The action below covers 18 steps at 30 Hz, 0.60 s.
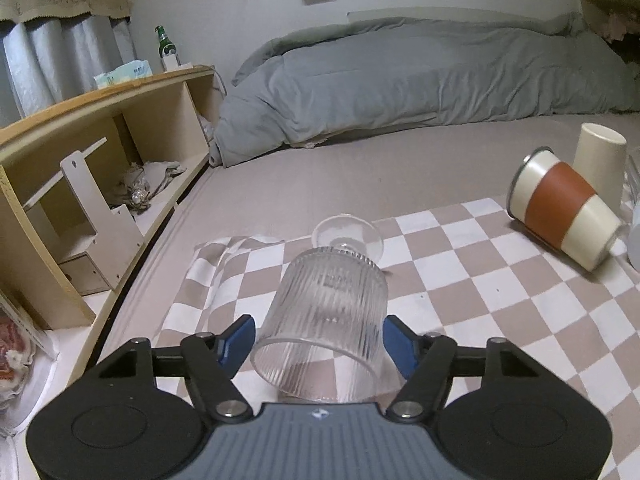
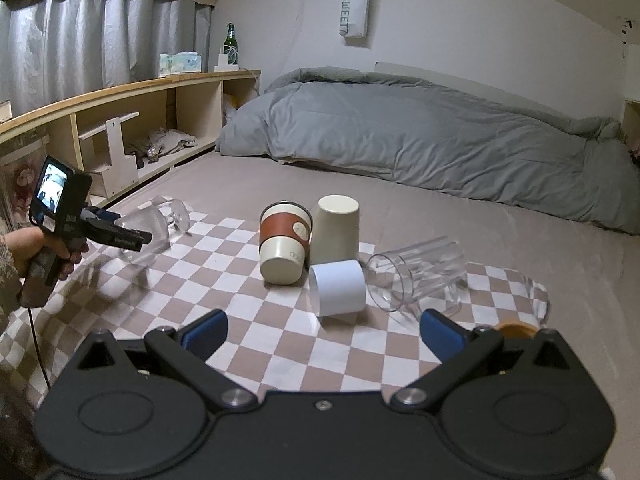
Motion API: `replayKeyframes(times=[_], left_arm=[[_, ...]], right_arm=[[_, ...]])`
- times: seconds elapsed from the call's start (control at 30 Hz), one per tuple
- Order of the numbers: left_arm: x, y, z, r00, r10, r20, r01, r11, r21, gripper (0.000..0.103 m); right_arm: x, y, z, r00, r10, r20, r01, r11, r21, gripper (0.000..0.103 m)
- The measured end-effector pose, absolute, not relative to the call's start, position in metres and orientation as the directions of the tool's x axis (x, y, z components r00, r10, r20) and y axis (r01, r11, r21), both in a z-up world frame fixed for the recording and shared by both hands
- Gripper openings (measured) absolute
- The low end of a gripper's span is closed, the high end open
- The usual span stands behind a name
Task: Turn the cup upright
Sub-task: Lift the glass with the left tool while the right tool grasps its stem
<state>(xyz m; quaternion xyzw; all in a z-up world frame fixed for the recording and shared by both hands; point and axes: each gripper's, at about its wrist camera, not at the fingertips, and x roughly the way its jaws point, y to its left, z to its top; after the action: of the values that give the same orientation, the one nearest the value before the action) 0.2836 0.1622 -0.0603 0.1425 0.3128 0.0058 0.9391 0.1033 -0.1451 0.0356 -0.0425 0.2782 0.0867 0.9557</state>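
A clear ribbed footed glass (image 1: 328, 312) lies on its side on the checkered cloth (image 1: 460, 300), mouth toward the camera and foot pointing away. My left gripper (image 1: 320, 340) has a blue pad on each side of its bowl and appears shut on it. In the right wrist view the same glass (image 2: 154, 228) sits in the left gripper (image 2: 132, 236), raised a little off the cloth. My right gripper (image 2: 322, 330) is open and empty above the cloth's near edge.
A cream cup with a brown band (image 2: 282, 244) lies on its side. A cream cup (image 2: 336, 228) stands upside down. A white cup (image 2: 338, 286) and a clear glass mug (image 2: 416, 272) lie on their sides. A grey duvet (image 2: 420, 140) lies behind; a wooden shelf (image 2: 132, 120) runs along the left.
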Motion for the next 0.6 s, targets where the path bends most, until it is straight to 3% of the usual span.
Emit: replayKeyframes(times=[0.43,0.5,0.6], left_arm=[[0.219,0.137,-0.057,0.810,0.009,-0.587,0.163,0.957,0.240,0.063],[0.205,0.131,-0.054,0.817,-0.024,-0.577,0.196,0.951,0.238,0.057],[0.190,0.123,-0.042,0.824,-0.107,-0.557,0.251,0.949,0.189,0.027]], right_arm=[[0.097,-0.156,0.043,0.836,0.175,-0.521,-0.191,0.981,0.022,0.103],[0.100,-0.155,0.043,0.825,0.200,-0.529,-0.202,0.978,0.055,0.103],[0.113,-0.148,0.044,0.801,0.239,-0.549,-0.213,0.971,0.111,0.103]])
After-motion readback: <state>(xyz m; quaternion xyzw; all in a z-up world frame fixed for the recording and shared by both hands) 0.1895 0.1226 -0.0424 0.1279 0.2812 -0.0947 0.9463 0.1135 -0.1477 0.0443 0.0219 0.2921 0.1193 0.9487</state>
